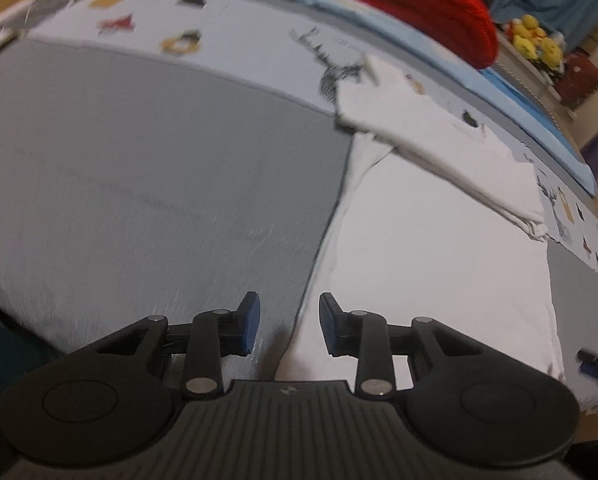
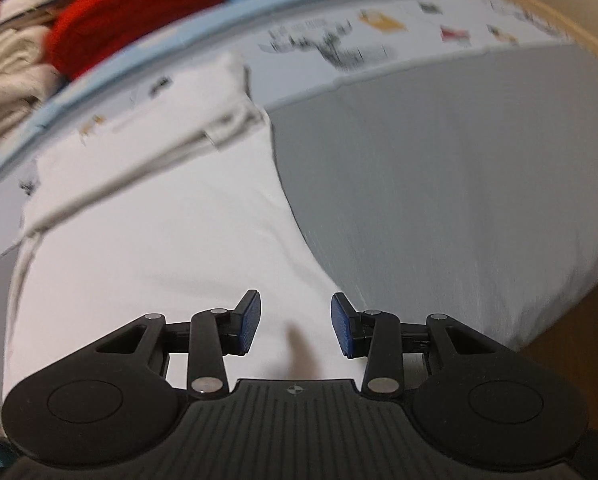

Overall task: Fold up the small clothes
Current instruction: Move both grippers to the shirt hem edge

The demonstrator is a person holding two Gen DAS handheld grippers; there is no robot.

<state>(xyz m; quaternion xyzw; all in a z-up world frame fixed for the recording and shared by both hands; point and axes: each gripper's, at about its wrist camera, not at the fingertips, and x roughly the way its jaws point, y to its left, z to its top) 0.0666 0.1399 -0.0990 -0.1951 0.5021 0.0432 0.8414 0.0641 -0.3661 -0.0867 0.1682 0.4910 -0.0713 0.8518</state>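
Grey bed (image 1: 139, 168) carries a white shirt (image 1: 419, 260), long axis running away; left gripper (image 1: 287, 326) and right gripper (image 2: 295, 326) hover over its near hem, jaws apart, empty.

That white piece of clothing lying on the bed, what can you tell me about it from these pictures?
The white garment looks like soft, thin cotton, plain where it shows nearest the cameras. It lies mostly flat on the grey bed cover, its far part doubled over into a thicker folded band with a few small printed marks. Its left edge runs beneath the open left gripper, its right edge beside the open right gripper. Neither gripper clamps it; the blur hides whether the pads touch the cloth.
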